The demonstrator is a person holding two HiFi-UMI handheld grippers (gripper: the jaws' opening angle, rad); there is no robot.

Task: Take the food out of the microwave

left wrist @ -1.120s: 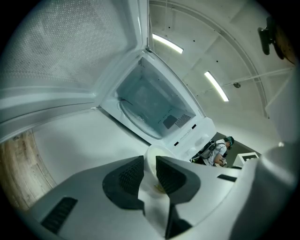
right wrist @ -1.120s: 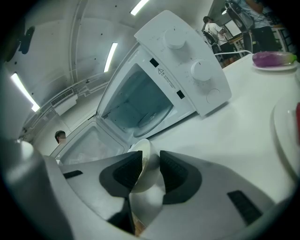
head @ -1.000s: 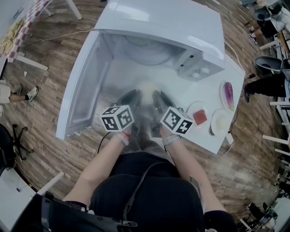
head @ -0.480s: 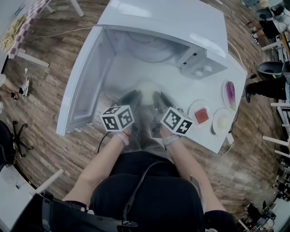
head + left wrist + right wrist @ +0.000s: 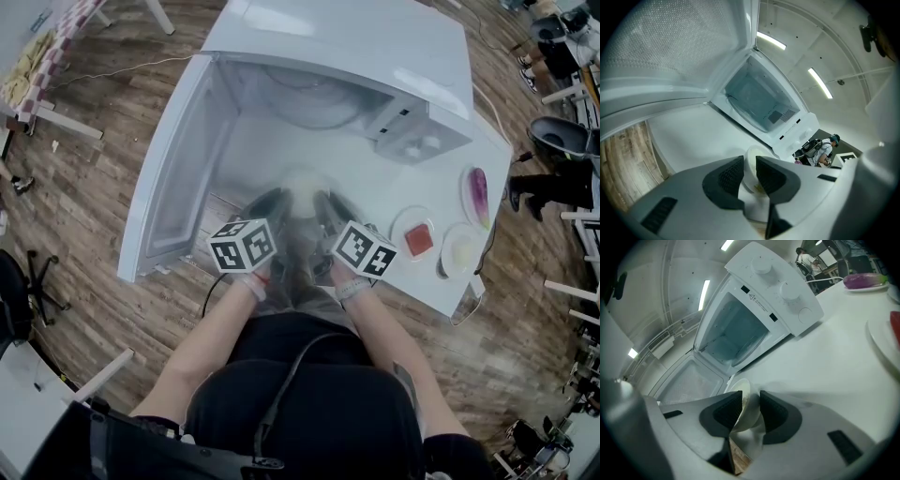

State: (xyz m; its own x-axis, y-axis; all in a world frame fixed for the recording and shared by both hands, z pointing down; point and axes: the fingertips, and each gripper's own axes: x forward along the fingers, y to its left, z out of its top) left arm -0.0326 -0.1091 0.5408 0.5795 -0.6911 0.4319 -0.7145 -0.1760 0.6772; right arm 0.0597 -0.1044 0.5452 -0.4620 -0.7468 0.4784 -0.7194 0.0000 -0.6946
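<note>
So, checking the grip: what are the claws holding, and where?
Both hold the white bowl by its rim: left claw on one side, right claw on the opposite.

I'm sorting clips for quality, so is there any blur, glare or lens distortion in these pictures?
Head view: strong fisheye bend, glare on top of the microwave, and the bowl at the centre looks hazy and washed out. Left gripper view: dark rounded corners, bright ceiling lights, bowl soft up close. Right gripper view: the same dark corners, bowl again soft.
</note>
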